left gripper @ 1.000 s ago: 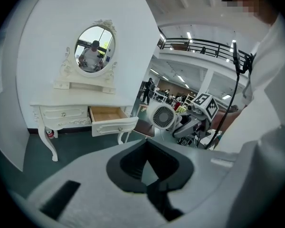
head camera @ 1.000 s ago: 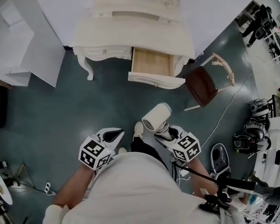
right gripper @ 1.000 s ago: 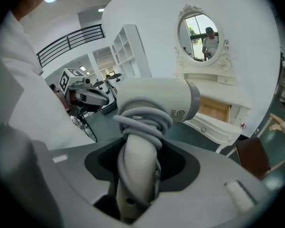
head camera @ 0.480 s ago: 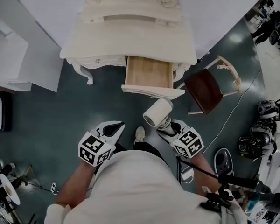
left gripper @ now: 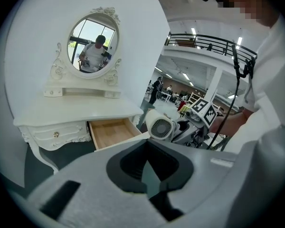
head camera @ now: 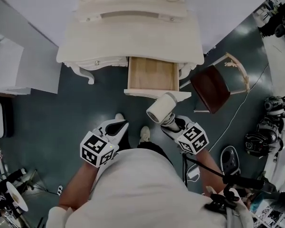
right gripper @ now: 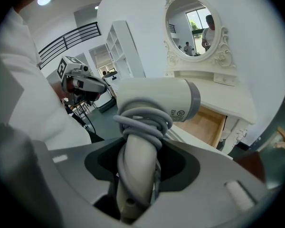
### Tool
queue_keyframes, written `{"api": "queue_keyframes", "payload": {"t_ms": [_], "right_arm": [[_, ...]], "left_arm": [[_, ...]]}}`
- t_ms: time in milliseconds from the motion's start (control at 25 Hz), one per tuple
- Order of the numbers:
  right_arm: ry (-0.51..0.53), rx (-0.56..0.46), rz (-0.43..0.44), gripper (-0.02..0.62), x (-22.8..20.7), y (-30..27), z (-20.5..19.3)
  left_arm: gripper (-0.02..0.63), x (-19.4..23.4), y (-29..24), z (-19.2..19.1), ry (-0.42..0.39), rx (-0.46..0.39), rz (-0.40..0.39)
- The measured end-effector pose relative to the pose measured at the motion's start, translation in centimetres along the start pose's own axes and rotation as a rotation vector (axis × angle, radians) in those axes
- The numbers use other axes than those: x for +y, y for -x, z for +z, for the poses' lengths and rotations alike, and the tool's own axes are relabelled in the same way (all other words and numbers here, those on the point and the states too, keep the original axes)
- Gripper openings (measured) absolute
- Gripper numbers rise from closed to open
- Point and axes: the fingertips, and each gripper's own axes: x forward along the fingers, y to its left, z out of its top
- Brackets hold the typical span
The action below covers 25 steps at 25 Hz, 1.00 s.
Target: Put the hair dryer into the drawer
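A white hair dryer (head camera: 160, 109) with its cord wound round the handle is in my right gripper (head camera: 170, 123), which is shut on the handle. The barrel (right gripper: 156, 103) lies crosswise above the jaws. It hangs just in front of the front right corner of the open wooden drawer (head camera: 151, 72) of the white dressing table (head camera: 133, 37). The drawer (right gripper: 206, 125) looks bare inside. My left gripper (head camera: 123, 126) is shut with nothing in it, level with the right one and left of the drawer. In the left gripper view the dryer (left gripper: 160, 126) shows beyond the jaws (left gripper: 147, 144).
A brown-seated chair (head camera: 211, 87) stands right of the table. An oval mirror (left gripper: 92, 46) tops the table. White shelving (head camera: 14, 65) is at the left, and gear and cables (head camera: 259, 139) lie at the right. The person's shoes (head camera: 144, 133) are on the dark floor below the drawer.
The person has stepped toward the dressing table. Both grippers have come closer to the drawer, and the dryer is now at its front edge. The grip has not changed.
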Motion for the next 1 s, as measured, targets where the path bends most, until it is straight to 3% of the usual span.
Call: {"api": "queue_keyframes", "payload": {"t_ms": [560, 800, 1000], "right_arm": [[-0.080, 0.037, -0.071, 0.209, -2.5, -6.8, 7.1], [-0.069, 0.111, -0.040, 0.209, -4.8, -9.7, 7.2], [0.033, 0.211, 0.019, 0.209, -8.4, -10.9, 6.9]], "left_arm": [[0.000, 10.6, 2.0, 5.1, -0.094, 0.016, -0.124], [0.002, 13.7, 1.7, 4.9, -0.063, 0.039, -0.107], [0.002, 13.4, -0.5, 7.3, -0.028, 0.015, -0.065]]}}
